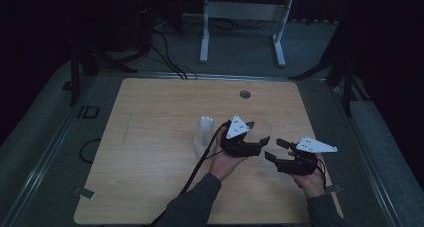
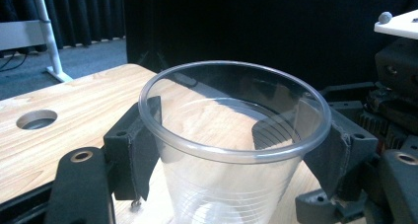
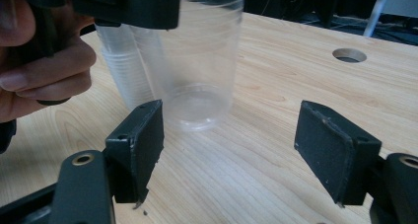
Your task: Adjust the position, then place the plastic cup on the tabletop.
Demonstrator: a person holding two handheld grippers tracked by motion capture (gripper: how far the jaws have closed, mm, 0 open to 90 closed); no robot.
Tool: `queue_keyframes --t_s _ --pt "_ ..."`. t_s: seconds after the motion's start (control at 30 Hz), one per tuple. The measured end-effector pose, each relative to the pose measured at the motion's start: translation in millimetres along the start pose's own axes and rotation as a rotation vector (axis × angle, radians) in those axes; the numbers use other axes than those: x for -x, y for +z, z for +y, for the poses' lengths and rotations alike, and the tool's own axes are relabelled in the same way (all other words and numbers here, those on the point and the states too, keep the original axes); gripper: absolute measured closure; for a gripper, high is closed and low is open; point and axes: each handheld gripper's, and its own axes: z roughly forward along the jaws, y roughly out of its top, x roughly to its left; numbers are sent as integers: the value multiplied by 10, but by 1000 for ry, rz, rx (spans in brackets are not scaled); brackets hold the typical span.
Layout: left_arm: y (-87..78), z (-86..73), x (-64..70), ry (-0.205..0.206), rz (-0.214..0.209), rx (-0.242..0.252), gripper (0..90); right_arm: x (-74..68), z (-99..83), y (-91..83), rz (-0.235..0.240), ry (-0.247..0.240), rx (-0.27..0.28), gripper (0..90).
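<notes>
A clear plastic cup stands upright between the jaws of my left gripper, which press on its two sides just under the rim. In the high view that left gripper holds the cup right of the table's middle. The cup's base is at or barely above the wood. My right gripper is open, empty, low over the table a short way in front of the cup. It sits at the right in the high view. A stack of clear cups stands just left of the held cup.
The wooden table has a round cable hole near its far edge. The stack of cups is close behind the held one. A hand grips the left gripper. A white metal frame stands on the floor beyond the table.
</notes>
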Motion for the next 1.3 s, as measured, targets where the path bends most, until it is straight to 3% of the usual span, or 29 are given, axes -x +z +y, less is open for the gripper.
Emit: queue_keyframes --t_s 0.43,1.3 --pt "-72 -28 -24 -3 -3 7 279 33 -58 0 -34 22 10 267" --pt "-82 -72 10 9 -5 25 279 57 -104 -14 -43 38 26 268"
